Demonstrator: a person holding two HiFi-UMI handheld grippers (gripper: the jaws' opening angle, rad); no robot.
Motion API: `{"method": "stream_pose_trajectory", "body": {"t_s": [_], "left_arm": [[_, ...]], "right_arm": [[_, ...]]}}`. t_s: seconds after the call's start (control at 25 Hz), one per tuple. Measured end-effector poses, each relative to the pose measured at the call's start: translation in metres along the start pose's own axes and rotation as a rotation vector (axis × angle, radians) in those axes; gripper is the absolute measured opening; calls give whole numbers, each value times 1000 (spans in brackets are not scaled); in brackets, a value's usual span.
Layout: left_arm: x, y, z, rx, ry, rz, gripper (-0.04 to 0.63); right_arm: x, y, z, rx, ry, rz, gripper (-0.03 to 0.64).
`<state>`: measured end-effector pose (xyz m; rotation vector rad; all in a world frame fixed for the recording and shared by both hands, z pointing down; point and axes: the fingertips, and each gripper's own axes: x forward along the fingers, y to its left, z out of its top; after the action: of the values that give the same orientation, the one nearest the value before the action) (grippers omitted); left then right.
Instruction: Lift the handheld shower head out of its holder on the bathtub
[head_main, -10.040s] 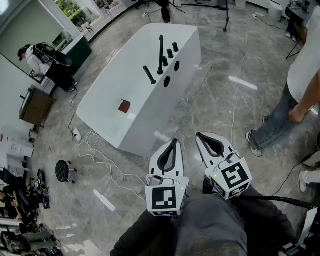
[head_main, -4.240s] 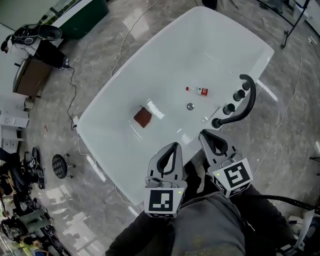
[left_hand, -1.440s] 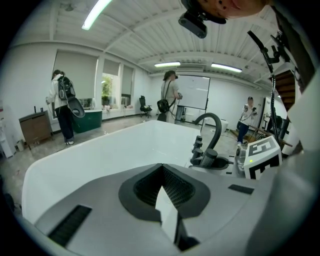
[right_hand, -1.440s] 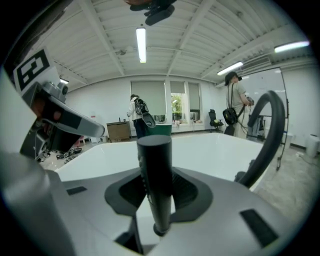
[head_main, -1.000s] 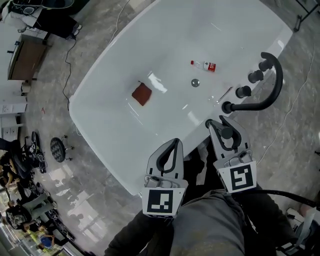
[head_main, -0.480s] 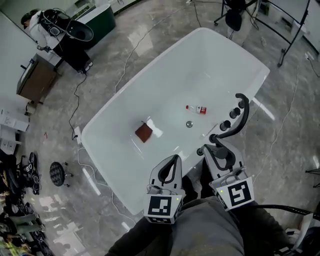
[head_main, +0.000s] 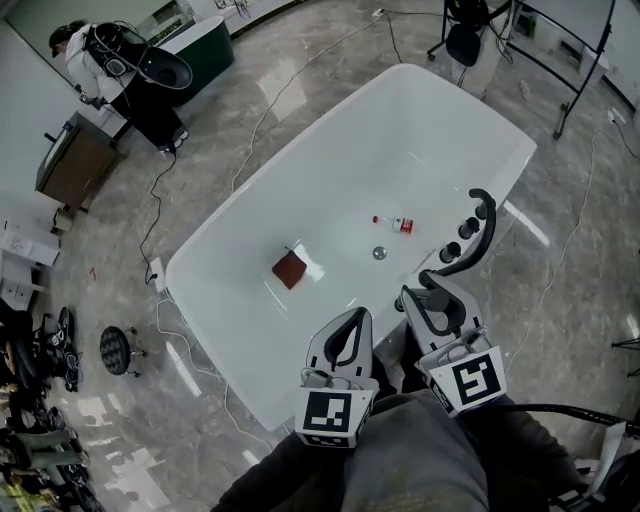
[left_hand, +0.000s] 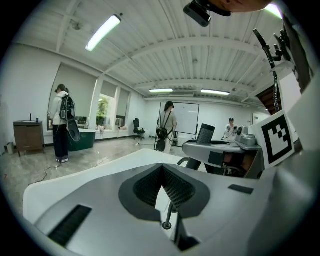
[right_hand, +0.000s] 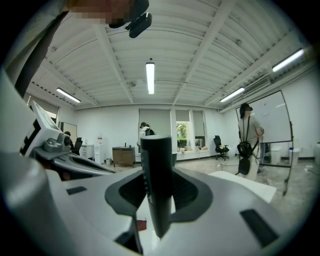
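Note:
The black handheld shower head (right_hand: 157, 185) stands upright between my right gripper's (right_hand: 159, 197) jaws, which are shut on its handle. In the head view that gripper (head_main: 432, 298) hovers by the near rim of the white bathtub (head_main: 250, 215), with the shower head's (head_main: 437, 299) round top showing between the fingers. Just beyond are the curved black faucet (head_main: 486, 222) and its black knobs (head_main: 452, 250). My left gripper (head_main: 350, 338) hangs beside it, over the tub's near edge, shut with nothing in it; its pads (left_hand: 161, 176) meet at the tip.
Inside the tub lie a red-brown cloth (head_main: 290, 268), a small bottle (head_main: 396, 223) and the drain (head_main: 379, 253). Cables (head_main: 155, 225), a stool (head_main: 116, 347) and a wooden cabinet (head_main: 70, 160) stand left of the tub. People (left_hand: 166, 125) stand farther off.
Both grippers have risen from the tub's rim toward the camera. The shower head has come up with the right gripper. The head camera now takes in the whole tub.

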<state>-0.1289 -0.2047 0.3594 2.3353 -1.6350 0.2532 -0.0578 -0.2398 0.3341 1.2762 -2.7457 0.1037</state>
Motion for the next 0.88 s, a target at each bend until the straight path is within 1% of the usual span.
{"method": "stream_pose_trajectory", "body": {"t_s": [0.08, 0.2, 0.44, 0.72, 0.88], "left_arm": [[-1, 1, 1, 10, -5, -4, 3], [-1, 1, 0, 2, -14, -13, 3], [-8, 1, -2, 23, -11, -26, 3], [-8, -1, 5, 0, -26, -53, 3], [-12, -3, 6, 28, -42, -63, 3]], "right_arm": [[2, 2, -1, -1, 4, 2, 121], [3, 5, -3, -5, 5, 4, 121], [3, 11, 0, -15, 2, -2, 121], [3, 13, 5, -25, -14, -12, 121], [0, 16, 12, -41, -36, -18, 121]]}}
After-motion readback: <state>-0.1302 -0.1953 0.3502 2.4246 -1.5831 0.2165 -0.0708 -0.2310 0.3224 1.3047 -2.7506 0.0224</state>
